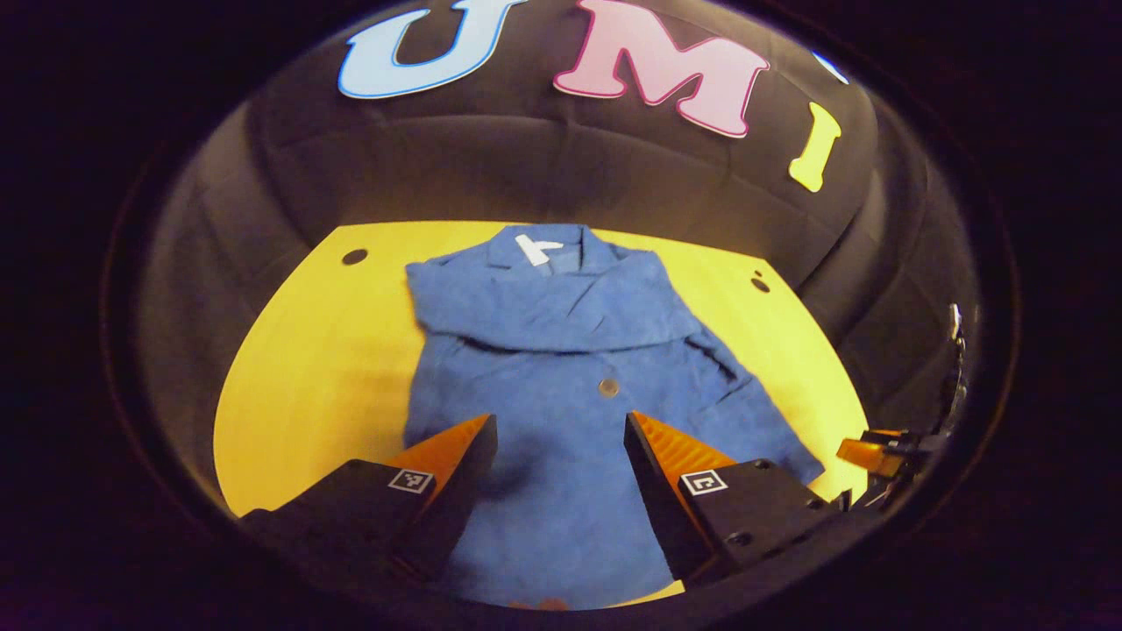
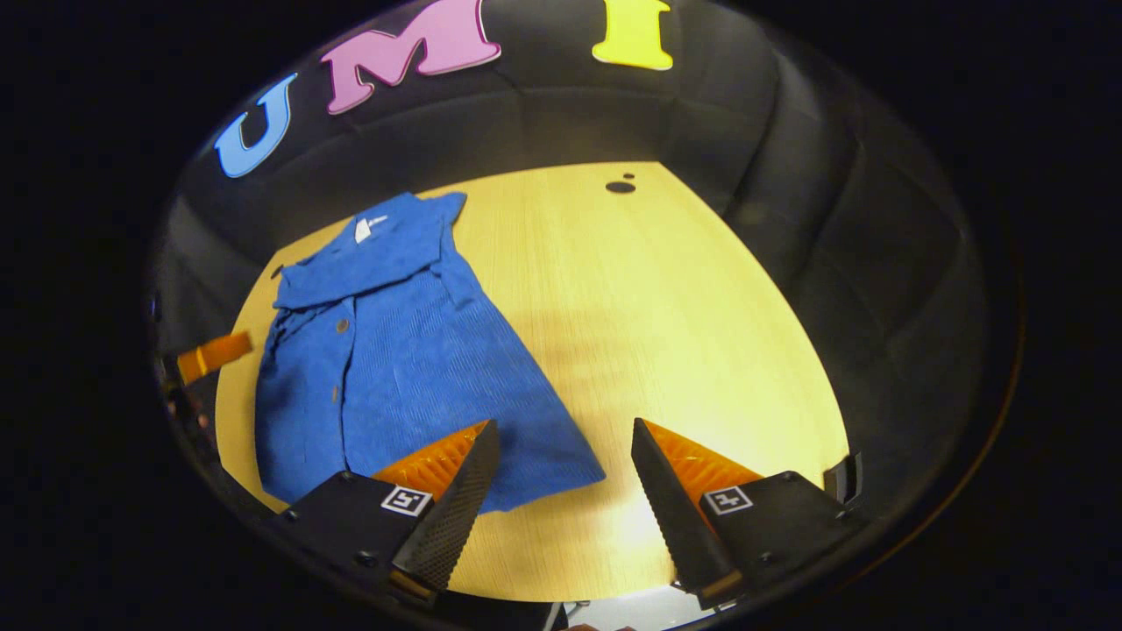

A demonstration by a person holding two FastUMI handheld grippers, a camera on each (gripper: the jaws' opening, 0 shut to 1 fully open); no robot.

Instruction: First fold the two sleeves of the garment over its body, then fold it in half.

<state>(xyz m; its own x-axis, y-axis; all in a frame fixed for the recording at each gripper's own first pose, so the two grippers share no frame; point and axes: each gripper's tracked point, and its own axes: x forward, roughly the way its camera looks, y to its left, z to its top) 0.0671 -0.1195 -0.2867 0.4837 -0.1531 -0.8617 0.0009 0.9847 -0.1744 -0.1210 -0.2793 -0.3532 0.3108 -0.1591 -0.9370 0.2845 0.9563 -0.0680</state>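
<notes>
A blue button-front garment (image 1: pixel 561 368) lies flat on a yellow wooden table (image 1: pixel 307 350), collar toward the far black cloth wall (image 1: pixel 543 166), a white tag (image 1: pixel 536 250) showing inside the neck. Both sleeves are already folded in over the chest, forming a crossed band below the collar, and one round button (image 1: pixel 607 386) sits near the middle of the body. The cloth has a fine ribbed texture and flares wider toward the hem.

In the left gripper view, the left gripper (image 1: pixel 561 429) hovers above the lower body of the garment with its jaws spread wide and nothing between them; the other gripper's tip shows at the far right edge, beside the hem corner.

In the right gripper view, the right gripper (image 2: pixel 565 438) is likewise wide apart and empty, poised over the hem's near corner (image 2: pixel 578 473) and the bare table (image 2: pixel 666 333) beside the garment (image 2: pixel 394 368). This view also takes in a dark hole (image 2: pixel 620 187) in the tabletop at the far edge, and the left gripper at the left margin
</notes>
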